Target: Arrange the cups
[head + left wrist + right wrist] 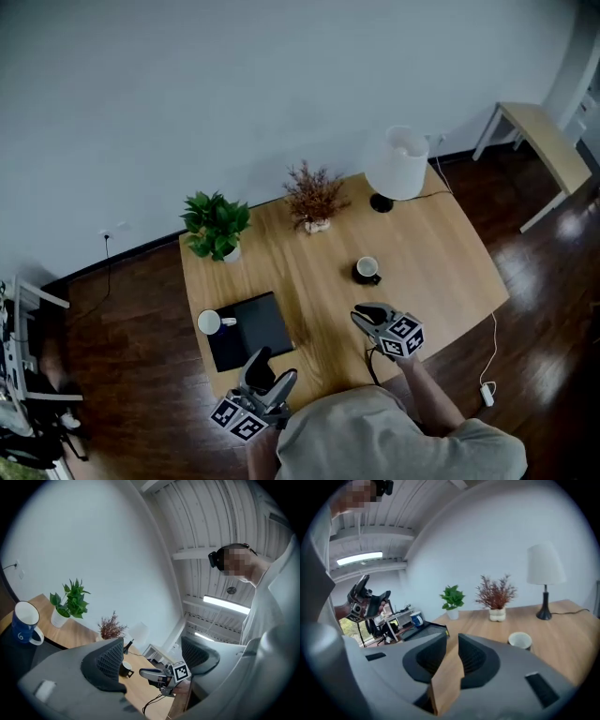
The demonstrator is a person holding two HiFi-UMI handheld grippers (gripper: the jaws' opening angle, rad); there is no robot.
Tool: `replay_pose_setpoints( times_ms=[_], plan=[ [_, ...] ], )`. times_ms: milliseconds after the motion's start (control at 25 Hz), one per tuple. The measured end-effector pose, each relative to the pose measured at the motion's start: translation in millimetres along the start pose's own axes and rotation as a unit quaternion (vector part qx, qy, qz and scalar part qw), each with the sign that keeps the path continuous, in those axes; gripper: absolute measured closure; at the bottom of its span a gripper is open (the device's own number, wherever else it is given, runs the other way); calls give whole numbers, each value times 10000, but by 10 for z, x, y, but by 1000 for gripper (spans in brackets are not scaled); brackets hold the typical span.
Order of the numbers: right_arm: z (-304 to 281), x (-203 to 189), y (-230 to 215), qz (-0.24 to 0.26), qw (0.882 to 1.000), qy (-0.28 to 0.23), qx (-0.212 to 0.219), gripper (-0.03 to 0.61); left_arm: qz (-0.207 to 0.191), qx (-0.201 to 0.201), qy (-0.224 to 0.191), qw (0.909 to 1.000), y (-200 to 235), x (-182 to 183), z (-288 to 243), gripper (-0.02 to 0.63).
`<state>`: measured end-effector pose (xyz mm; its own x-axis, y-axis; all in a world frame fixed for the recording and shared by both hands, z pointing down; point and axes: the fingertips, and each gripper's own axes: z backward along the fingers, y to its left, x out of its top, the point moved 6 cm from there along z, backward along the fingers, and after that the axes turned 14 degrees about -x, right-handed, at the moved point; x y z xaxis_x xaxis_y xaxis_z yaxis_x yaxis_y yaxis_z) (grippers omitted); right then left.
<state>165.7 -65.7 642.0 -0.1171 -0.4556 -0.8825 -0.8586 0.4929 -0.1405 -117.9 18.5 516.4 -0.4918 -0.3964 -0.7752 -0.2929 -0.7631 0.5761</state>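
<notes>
Black cup [367, 270], white inside, blue mug [26, 629], white interior

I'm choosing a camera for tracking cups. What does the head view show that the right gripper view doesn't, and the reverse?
Only the head view: the power strip on the floor. Only the right gripper view: the ceiling light and the jaws of the right hand-held gripper, slightly apart, empty. Both: black cup, blue mug, lamp, green plant, dried plant.
</notes>
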Motion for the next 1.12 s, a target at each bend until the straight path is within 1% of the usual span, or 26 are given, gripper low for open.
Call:
replay_pose_setpoints(
  times_ms=[120, 200, 280, 400, 480, 640, 720, 800, 840, 880, 1000, 1040, 1080, 1120],
  plan=[
    [80, -231, -267, -251, 9987, 173, -410, 503, 48, -146, 203, 9997, -31, -53, -156, 238],
    [134, -336, -421, -306, 9971, 260, -649, 504, 81, -213, 313, 9992, -63, -103, -237, 238],
    [145, -428, -577, -328, 9945, 367, -928, 462, 124, -250, 414, 9988, -83, -138, -289, 238],
    [77, -550, -822, -320, 9884, 597, -1358, 459, 155, -277, 510, 9982, -89, -154, -339, 236],
    [-5, -614, -986, -152, 9833, 805, -1623, 457, 132, -293, 523, 9981, -94, -133, -368, 224],
    [-230, -662, -1299, 424, 9690, 1329, -2037, 451, 42, -339, 652, 9973, -127, -101, -427, 221],
    [-383, -660, -1410, 615, 9631, 1577, -2092, 451, 45, -341, 694, 9970, -122, -105, -443, 221],
    [-531, -676, -1471, 796, 9585, 1815, -2048, 450, 48, -320, 700, 9970, -120, -103, -442, 221],
    [-597, -687, -1484, 911, 9560, 1928, -2016, 400, 42, -303, 693, 9971, -124, -98, -434, 221],
    [-656, -698, -1490, 1036, 9532, 2026, -1992, 374, 33, -282, 679, 9973, -128, -93, -421, 221],
    [-824, -715, -1503, 1311, 9480, 2157, -1936, 376, 8, -200, 616, 9979, -116, -77, -365, 221],
    [-873, -705, -1503, 1377, 9476, 2163, -1905, 391, -3, -176, 596, 9981, -109, -71, -349, 221],
    [-908, -682, -1501, 1446, 9469, 2172, -1880, 434, -14, -157, 577, 9982, -106, -65, -336, 221],
    [-922, -652, -1498, 1518, 9454, 2202, -1864, 443, -23, -143, 560, 9983, -108, -61, -327, 221]
  ],
)
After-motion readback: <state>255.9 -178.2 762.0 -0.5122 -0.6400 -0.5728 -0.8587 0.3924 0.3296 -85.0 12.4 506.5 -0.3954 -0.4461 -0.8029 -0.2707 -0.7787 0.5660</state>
